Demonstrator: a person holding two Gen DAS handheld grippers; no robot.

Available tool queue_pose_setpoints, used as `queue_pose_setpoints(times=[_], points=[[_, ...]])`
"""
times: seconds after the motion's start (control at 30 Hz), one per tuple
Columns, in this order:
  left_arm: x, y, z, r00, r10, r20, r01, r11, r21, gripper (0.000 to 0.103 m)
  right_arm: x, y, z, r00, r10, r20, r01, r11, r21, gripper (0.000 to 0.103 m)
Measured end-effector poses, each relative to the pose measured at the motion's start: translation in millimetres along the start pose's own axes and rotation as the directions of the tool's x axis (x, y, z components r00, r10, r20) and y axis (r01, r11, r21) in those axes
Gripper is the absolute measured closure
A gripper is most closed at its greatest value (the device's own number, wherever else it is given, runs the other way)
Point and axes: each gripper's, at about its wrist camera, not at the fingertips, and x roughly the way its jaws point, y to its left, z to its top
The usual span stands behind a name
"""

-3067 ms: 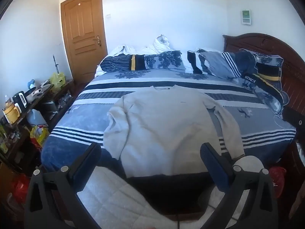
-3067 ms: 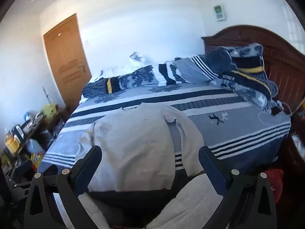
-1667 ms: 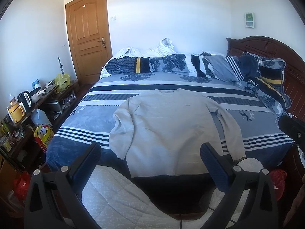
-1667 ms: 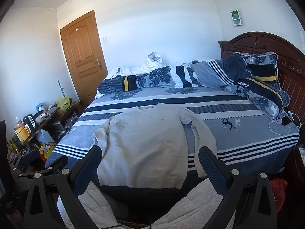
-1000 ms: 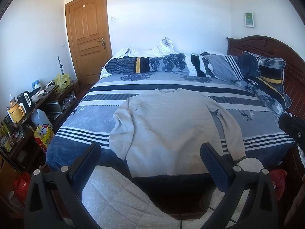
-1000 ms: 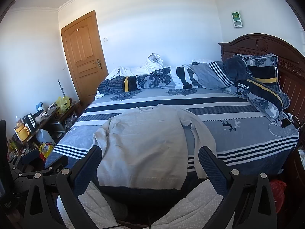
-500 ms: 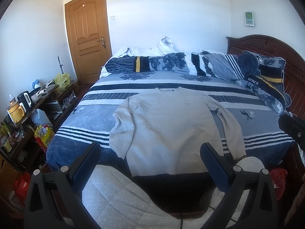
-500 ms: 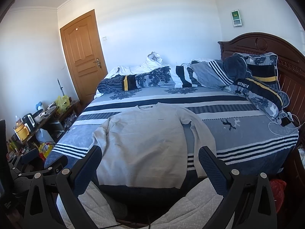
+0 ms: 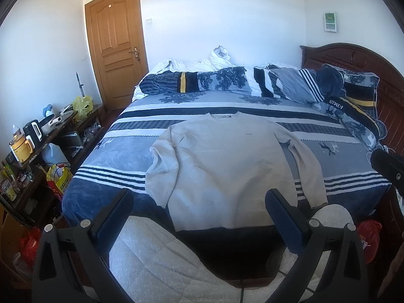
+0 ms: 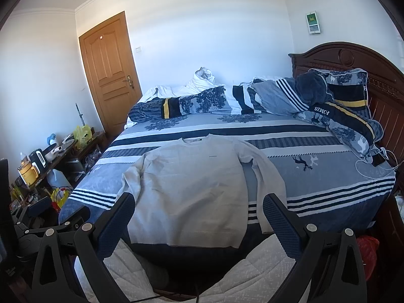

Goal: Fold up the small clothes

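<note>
One pale sweater (image 9: 227, 166) lies flat on the striped bed (image 9: 113, 156), its small chest print unreadable. Both claws, left (image 9: 199, 207) and right (image 10: 198, 208), hang spread, empty. A pillow (image 10: 338, 116) reads "FOMES".

Ahead of my tool I see a striped bed (image 9: 113, 156), pillows (image 9: 222, 79) beyond, a wooden door (image 9: 116, 48) far left.

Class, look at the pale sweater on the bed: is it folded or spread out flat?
Spread flat. The sweater lies open on the striped bed, both sleeves at its sides, neckline toward the pillows, hem at the near edge; no fold made.
</note>
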Motion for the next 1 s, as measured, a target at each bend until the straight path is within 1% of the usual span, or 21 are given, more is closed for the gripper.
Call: queue_pose_setpoints(times=[0.1, 0.17, 0.3, 0.4, 0.6, 0.67, 0.77, 0.8, 0.9, 0.93, 1.0], points=[[2.1, 1.9, -3.4, 1.000, -0.003, 0.000, 0.003, 1.000, 0.002, 0.000, 0.6, 0.3, -0.1, 1.000, 0.000, -0.001, 0.000, 1.000, -0.003, 0.000], [7.2, 3.1, -8.0, 1.000, 0.003, -0.015, -0.003, 1.000, -0.003, 0.000, 1.0, 0.3, -1.4, 1.000, -0.001, 0.000, 0.001, 1.000, -0.002, 0.000], [38.1, 13.4, -19.5, 0.995, 0.011, -0.104, -0.012, 1.000, -0.016, 0.000, 11.9, 2.0, -2.5, 1.000, 0.013, -0.018, -0.013, 1.000, -0.009, 0.000], [69.2, 26.5, -25.1, 0.985, 0.026, -0.168, -0.032, 0.999, -0.038, 0.000, 35.1, 6.0, -1.6, 0.998, 0.036, -0.059, -0.037, 0.999, -0.016, 0.000], [126.6, 48.6, -20.7, 0.970, 0.060, -0.235, -0.076, 0.995, -0.062, 0.000, 90.1, 15.3, 6.1, 0.987, 0.096, -0.129, -0.101, 0.994, -0.035, 0.001], [149.2, 52.9, -16.7, 0.965, 0.067, -0.253, -0.086, 0.994, -0.064, 0.000, 112.2, 19.8, 8.4, 0.980, 0.122, -0.160, -0.130, 0.990, -0.044, 0.005], [184.7, 64.5, -13.9, 0.954, 0.059, -0.295, -0.089, 0.992, -0.088, 0.000, 148.6, 25.3, 11.2, 0.963, 0.163, -0.213, -0.172, 0.985, -0.025, 0.012], [192.7, 67.0, -14.1, 0.951, 0.056, -0.305, -0.089, 0.992, -0.094, 0.000, 162.2, 27.4, 12.4, 0.959, 0.171, -0.227, -0.180, 0.983, -0.019, 0.013], [221.2, 77.1, -13.6, 0.948, 0.040, -0.317, -0.081, 0.990, -0.117, 0.000, 198.4, 33.9, 12.5, 0.942, 0.200, -0.271, -0.210, 0.978, -0.006, 0.020], [230.2, 79.0, -13.0, 0.946, 0.033, -0.322, -0.074, 0.990, -0.117, 0.000, 212.8, 36.9, 12.3, 0.933, 0.215, -0.288, -0.225, 0.974, -0.003, 0.022], [248.8, 81.9, -11.1, 0.942, 0.033, -0.333, -0.074, 0.991, -0.109, 0.000, 234.1, 40.1, 11.4, 0.924, 0.225, -0.310, -0.238, 0.971, -0.004, 0.022]])
